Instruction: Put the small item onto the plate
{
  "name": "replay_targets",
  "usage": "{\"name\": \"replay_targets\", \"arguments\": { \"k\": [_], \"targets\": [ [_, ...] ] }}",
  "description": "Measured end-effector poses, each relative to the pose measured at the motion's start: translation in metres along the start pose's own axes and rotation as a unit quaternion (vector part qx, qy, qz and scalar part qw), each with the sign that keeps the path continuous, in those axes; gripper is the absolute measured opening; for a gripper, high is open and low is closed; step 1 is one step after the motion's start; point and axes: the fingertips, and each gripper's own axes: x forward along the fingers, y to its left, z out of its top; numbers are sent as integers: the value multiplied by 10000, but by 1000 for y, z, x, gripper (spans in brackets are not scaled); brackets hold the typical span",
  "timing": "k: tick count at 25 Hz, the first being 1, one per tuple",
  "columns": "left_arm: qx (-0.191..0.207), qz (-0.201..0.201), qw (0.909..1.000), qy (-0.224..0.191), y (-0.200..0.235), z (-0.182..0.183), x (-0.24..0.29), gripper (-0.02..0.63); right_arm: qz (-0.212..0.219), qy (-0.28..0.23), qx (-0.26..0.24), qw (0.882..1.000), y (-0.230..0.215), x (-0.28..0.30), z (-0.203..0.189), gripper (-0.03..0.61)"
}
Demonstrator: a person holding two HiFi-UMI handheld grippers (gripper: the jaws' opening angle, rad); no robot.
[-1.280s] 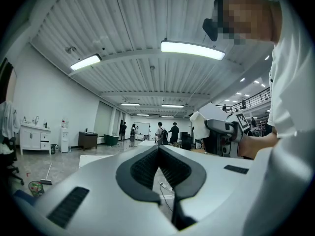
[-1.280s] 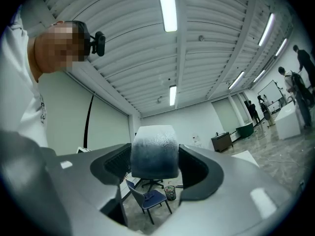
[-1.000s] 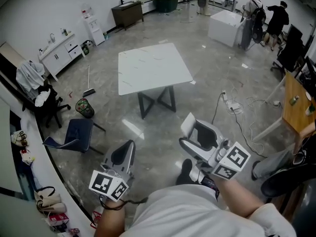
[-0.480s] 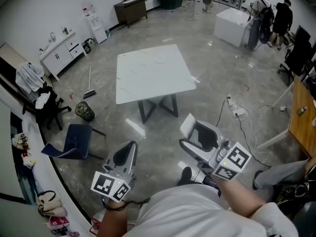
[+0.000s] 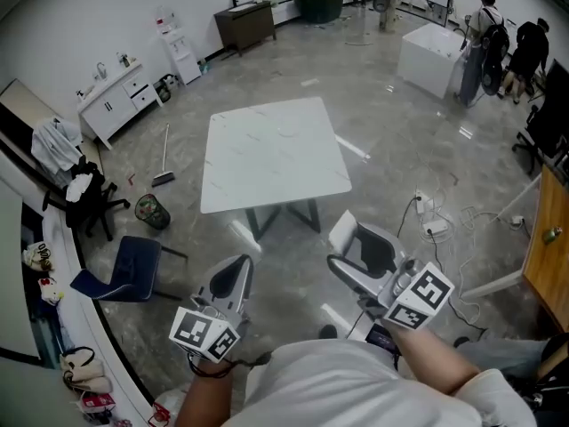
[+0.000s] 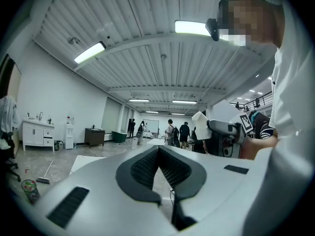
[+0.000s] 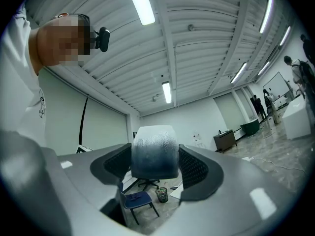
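Right gripper (image 5: 338, 245): jaws closed on the small item (image 7: 154, 149), pads pressing both its sides. Item rounded, pale at the top and shading to dark grey below; possibly a cup or cap, but the close wide-angle view does not settle it. It is held in the air in front of the person's torso, over the floor (image 5: 400, 140).

Left gripper (image 6: 158, 149): jaws brought together at the tips, nothing between them. Held low at the person's left, beside the right gripper but apart from it.

White table (image 5: 267, 154): square, dark crossed legs, standing ahead of both grippers and well apart from them.

Blue chair (image 5: 133, 261) on the floor to the left, with a bin (image 5: 152, 212) near it. People (image 5: 493, 34) stand at the far right of the room by a white block (image 5: 431, 56).
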Motion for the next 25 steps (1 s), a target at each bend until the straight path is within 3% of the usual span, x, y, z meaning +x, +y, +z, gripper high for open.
{"name": "replay_targets", "arguments": {
  "k": [15,25],
  "targets": [
    [-165,-218,9996,82,42,-8,105,6,-224,99,94,9997,-96,38,-1,293],
    [-338,-507,9981,127,146,5,170,6,-432,242,-11,9988,-152,139,-4,293]
  ]
}}
